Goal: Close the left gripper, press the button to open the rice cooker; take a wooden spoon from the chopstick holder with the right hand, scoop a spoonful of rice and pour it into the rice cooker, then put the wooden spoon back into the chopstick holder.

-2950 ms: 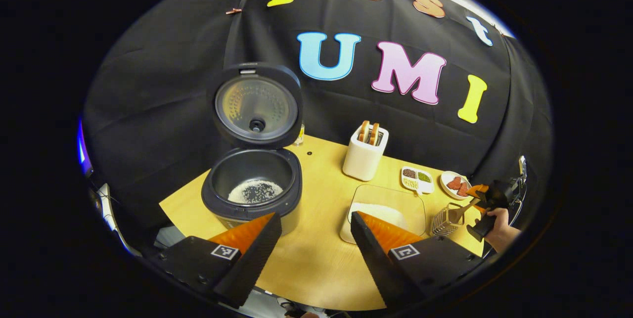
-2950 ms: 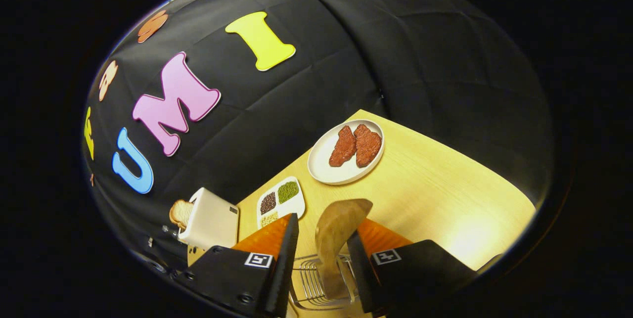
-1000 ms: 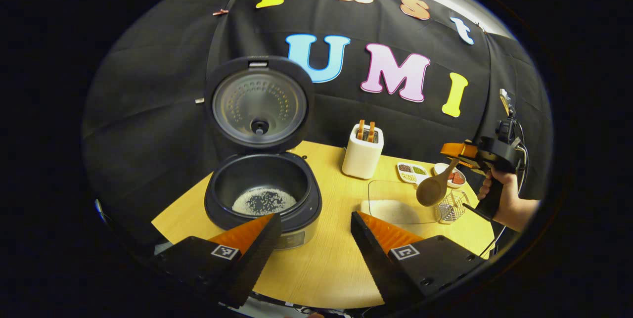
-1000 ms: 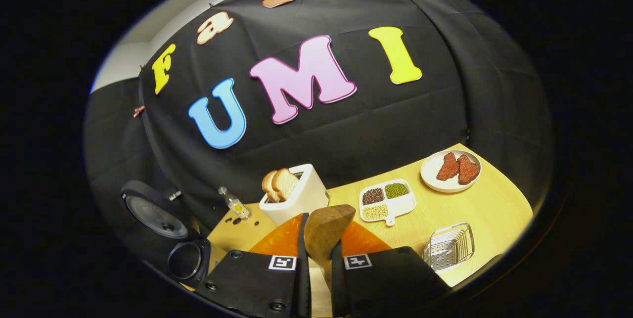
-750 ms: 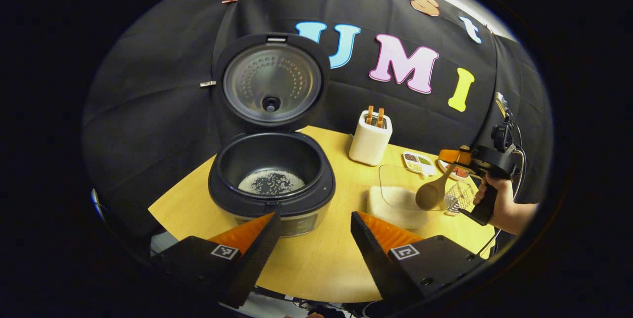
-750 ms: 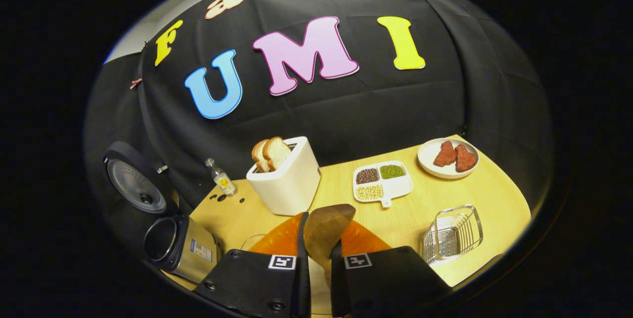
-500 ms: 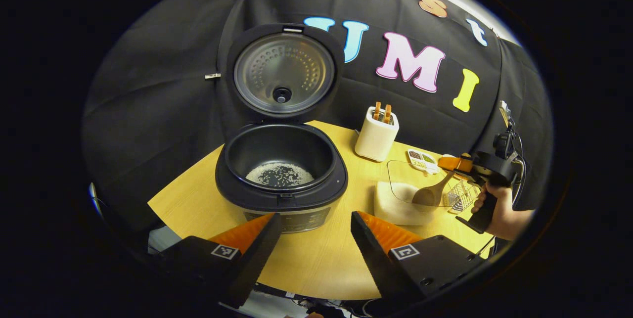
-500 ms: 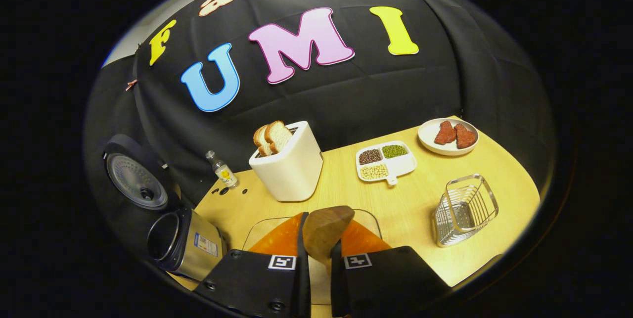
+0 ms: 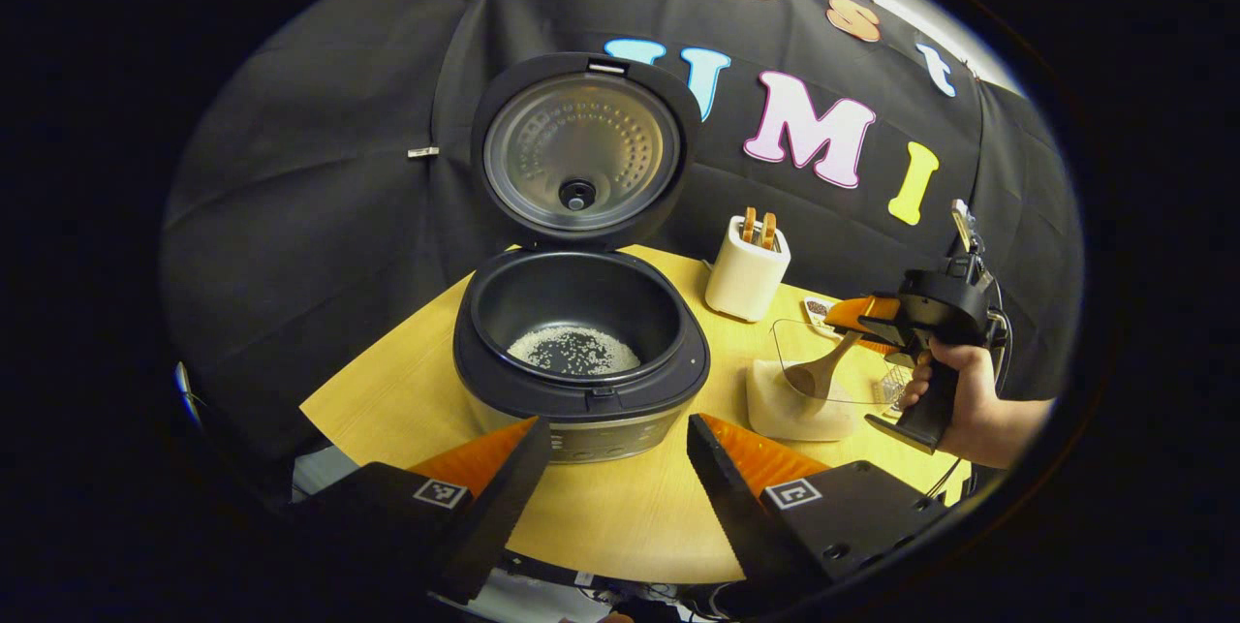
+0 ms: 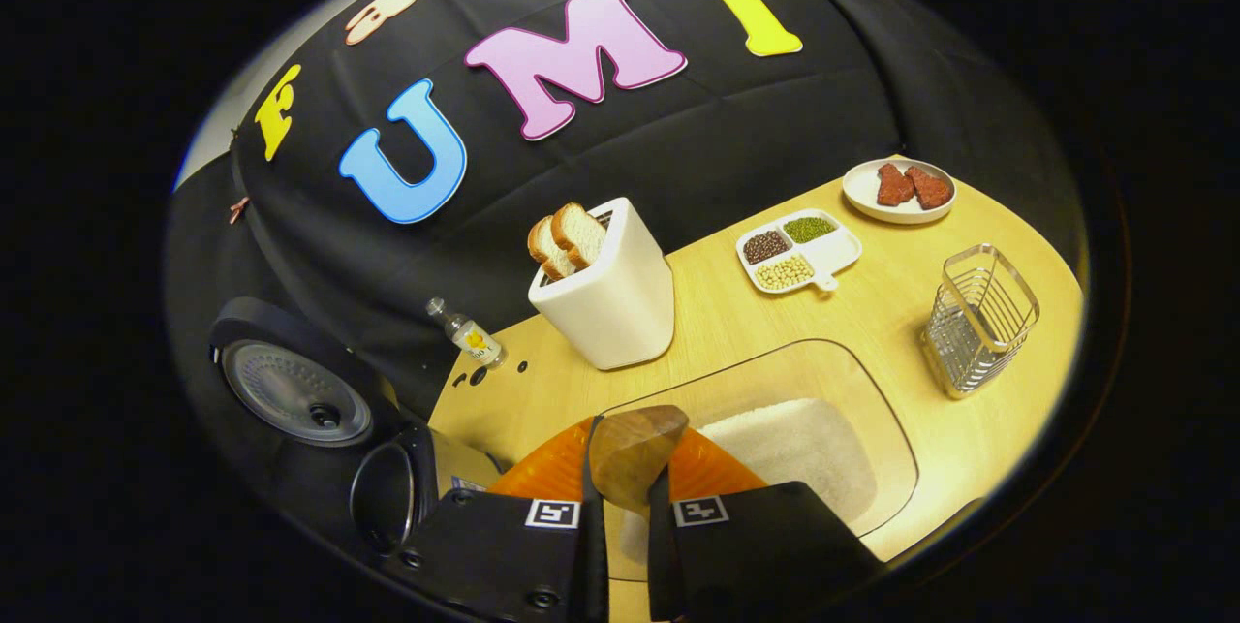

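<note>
We note the left gripper released, jaws spread wide; the rice cooker sits just ahead between them, lid up, a little rice in its pot. The right gripper is clenched on the wooden spoon, whose bowl sticks out past the jaws above the clear rice container. The chopstick holder stands well right of those jaws.

Each gripper has a black body with square black-and-white markers on its two wedge-shaped, sawtooth-edged fingers, as on the left gripper and right gripper. Round screws dot the bodies. The right gripper has a black pistol handle and a cable behind.
</note>
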